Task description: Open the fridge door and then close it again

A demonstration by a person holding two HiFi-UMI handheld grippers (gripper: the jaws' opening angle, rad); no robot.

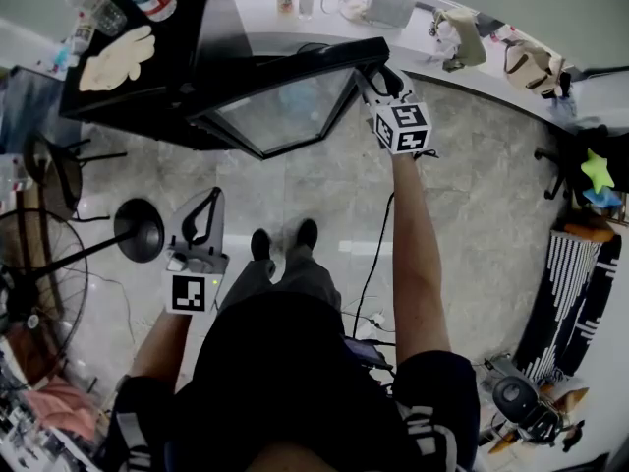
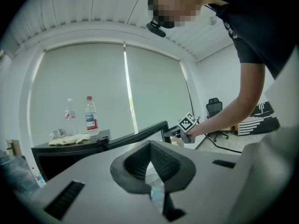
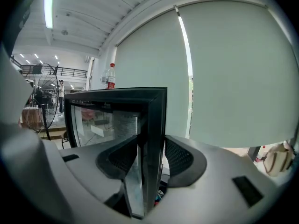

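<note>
Your right gripper (image 3: 148, 160) is clenched on the free edge of the fridge door (image 3: 152, 120). The black frame stands upright between the two jaws, with a pad against each face and the glass pane on the left side.

From the head view, that door hangs swung well out from the fridge (image 1: 147, 77) at the top left. Your right arm is stretched forward to reach its outer corner. Pale floor tiles (image 1: 472, 214) lie bare between your shoes (image 1: 285, 239) and the door's lower edge, and there is wide room to your right. A thin cable (image 1: 371, 273) trails across the tiles just beside your right leg.

Your left side is tighter. A fan (image 1: 39, 293) stands at the picture's edge. The round black base of a stand (image 1: 139, 229) sits just beside your left gripper (image 1: 212, 199), which you hold low with its jaws closed tip to tip on nothing.

On top of the fridge, two bottles (image 2: 91, 115) stand upright and a third lies on its side next to a cream cloth (image 2: 70, 139). Whether they hold anything is hard to judge.

The door's glass mostly shows reflections, so you cannot tell what is inside the fridge. A white counter (image 1: 324, 29) curves behind the fridge, carrying small bottles and several bags.
</note>
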